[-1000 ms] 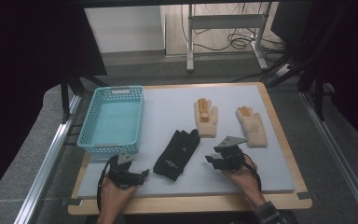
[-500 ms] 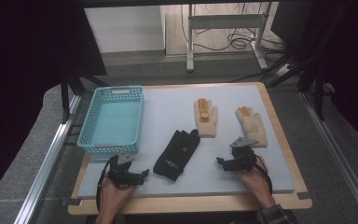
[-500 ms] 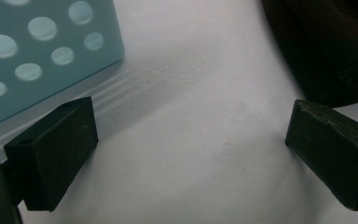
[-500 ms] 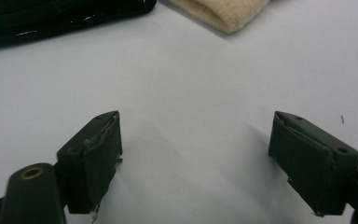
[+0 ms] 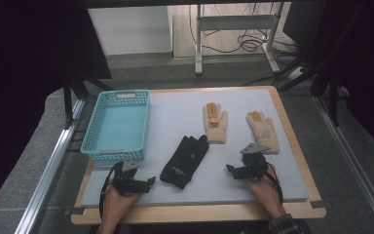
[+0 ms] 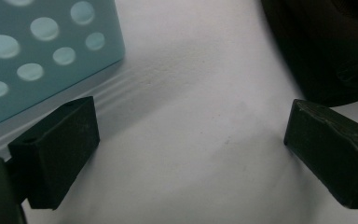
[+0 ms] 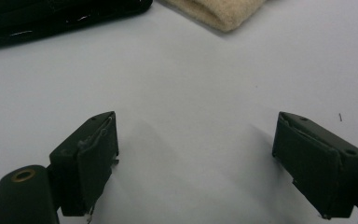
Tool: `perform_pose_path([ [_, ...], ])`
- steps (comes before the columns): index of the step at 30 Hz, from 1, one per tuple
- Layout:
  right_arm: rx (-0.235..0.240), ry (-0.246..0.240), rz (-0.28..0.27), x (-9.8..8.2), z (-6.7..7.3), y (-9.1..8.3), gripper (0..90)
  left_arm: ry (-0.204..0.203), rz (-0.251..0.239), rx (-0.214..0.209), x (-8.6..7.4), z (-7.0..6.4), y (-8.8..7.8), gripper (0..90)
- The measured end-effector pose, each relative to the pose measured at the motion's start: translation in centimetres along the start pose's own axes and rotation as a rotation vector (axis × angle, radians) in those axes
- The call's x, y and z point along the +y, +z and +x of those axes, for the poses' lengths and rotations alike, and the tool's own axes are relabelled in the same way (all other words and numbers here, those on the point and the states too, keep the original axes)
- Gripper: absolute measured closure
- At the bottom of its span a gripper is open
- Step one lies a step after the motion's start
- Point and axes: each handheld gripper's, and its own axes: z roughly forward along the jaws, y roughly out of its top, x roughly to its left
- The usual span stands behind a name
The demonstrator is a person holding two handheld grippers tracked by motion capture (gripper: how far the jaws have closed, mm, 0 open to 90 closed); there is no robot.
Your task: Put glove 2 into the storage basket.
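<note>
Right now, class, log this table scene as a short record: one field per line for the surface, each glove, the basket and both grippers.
surface: pale grey mat on a wooden board
basket: turquoise, nothing in it, far left
black glove: flat, mid-front, between the two grippers
tan gloves: two, flat; one centre, one to its right
left gripper: open, nothing between its jaws, near the basket's front corner
right gripper: jaws have just been opening, nothing between them, beside the black glove
</note>
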Motion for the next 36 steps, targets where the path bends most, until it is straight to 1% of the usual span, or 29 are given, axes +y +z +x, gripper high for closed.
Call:
perform_pose_path([
  [2,0.000,0.000,0.000,0.0,0.0,0.0,14.2,-0.001,0.012,-0.010,0.2,-0.1,-0.1,3.6],
  [3,0.000,0.000,0.000,0.0,0.0,0.0,14.2,-0.005,0.014,-0.026,0.3,-0.2,-0.3,3.3],
  [6,0.000,0.000,0.000,0.0,0.0,0.0,14.2,-0.015,-0.003,-0.059,0.7,-0.5,-0.9,2.4],
  [8,0.000,0.000,0.000,0.0,0.0,0.0,14.2,-0.018,-0.010,-0.070,1.0,-0.8,-1.2,1.9],
  [10,0.000,0.000,0.000,0.0,0.0,0.0,14.2,-0.018,-0.016,-0.090,1.3,-1.2,-1.5,1.7],
  [13,0.000,0.000,0.000,0.0,0.0,0.0,14.2,-0.007,-0.014,-0.116,2.0,-1.9,-1.5,1.1],
  [17,0.001,0.001,0.000,0.0,0.0,0.0,14.2,0.016,-0.008,-0.127,3.4,-2.9,-1.1,1.0],
  [21,0.001,0.001,0.000,0.0,0.0,0.0,14.2,0.037,0.001,-0.139,4.9,-4.2,-0.3,0.9],
  [26,0.002,0.001,0.000,0.0,0.0,0.0,14.2,0.066,0.021,-0.142,6.7,-5.7,1.3,0.7],
  [32,0.002,0.001,-0.001,0.0,0.0,0.0,14.2,0.091,0.049,-0.123,8.5,-7.0,3.7,0.0],
  [35,0.002,0.001,0.000,0.0,0.0,0.0,14.2,0.095,0.056,-0.115,8.9,-7.5,4.5,0.0],
  [36,0.002,0.001,0.000,0.0,0.0,0.0,14.2,0.102,0.059,-0.104,9.1,-7.8,4.8,0.0],
])
